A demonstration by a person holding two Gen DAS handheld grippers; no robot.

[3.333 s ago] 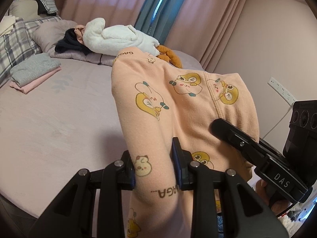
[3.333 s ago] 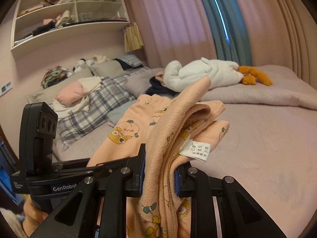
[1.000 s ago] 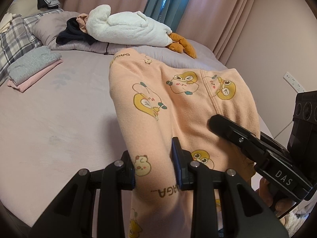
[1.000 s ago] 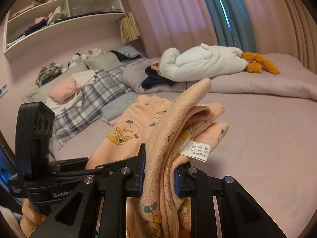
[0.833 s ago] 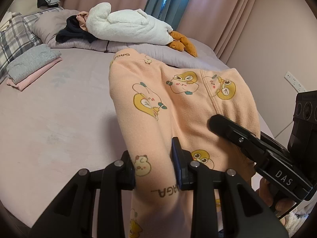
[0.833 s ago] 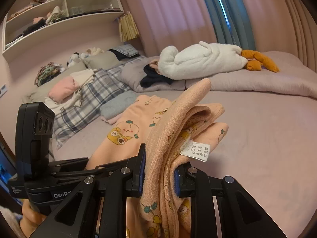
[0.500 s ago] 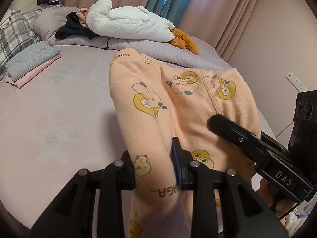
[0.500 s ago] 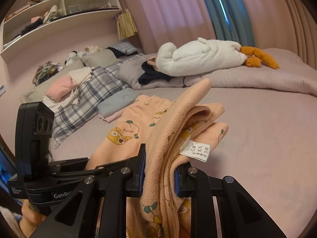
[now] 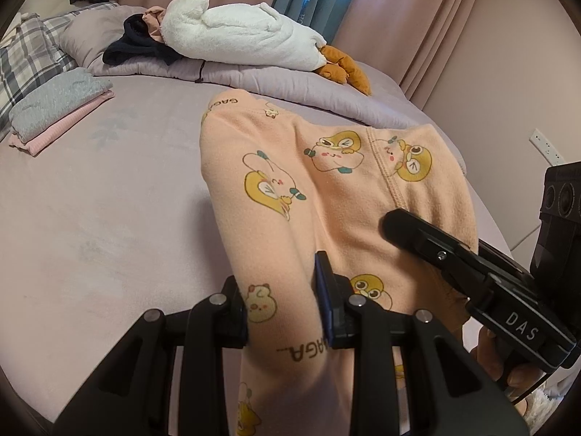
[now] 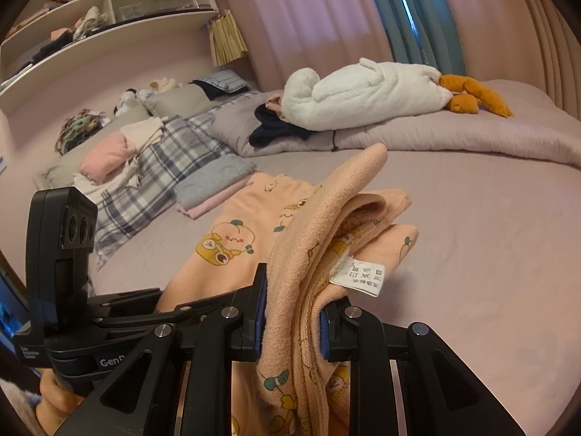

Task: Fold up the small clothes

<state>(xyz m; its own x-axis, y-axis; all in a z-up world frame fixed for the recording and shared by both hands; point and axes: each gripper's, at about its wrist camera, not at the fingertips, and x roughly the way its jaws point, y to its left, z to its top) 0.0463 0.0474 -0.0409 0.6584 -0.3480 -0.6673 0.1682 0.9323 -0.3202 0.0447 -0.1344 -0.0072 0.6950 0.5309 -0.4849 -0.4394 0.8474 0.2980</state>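
Two grippers are showing: the left gripper (image 9: 281, 312) and the right gripper (image 10: 292, 312), both clamping one peach garment (image 9: 326, 196) printed with cartoon animals. One care tag (image 10: 359, 274) is hanging from it. One bed (image 9: 90, 218) is carrying everything. Near its left edge one folded stack (image 9: 58, 109) is lying, counting two pieces (grey on top, pink beneath). One white plush goose (image 9: 239, 40) is resting toward the far edge, with two orange feet. One dark garment (image 9: 138, 49) is lying beside its head.
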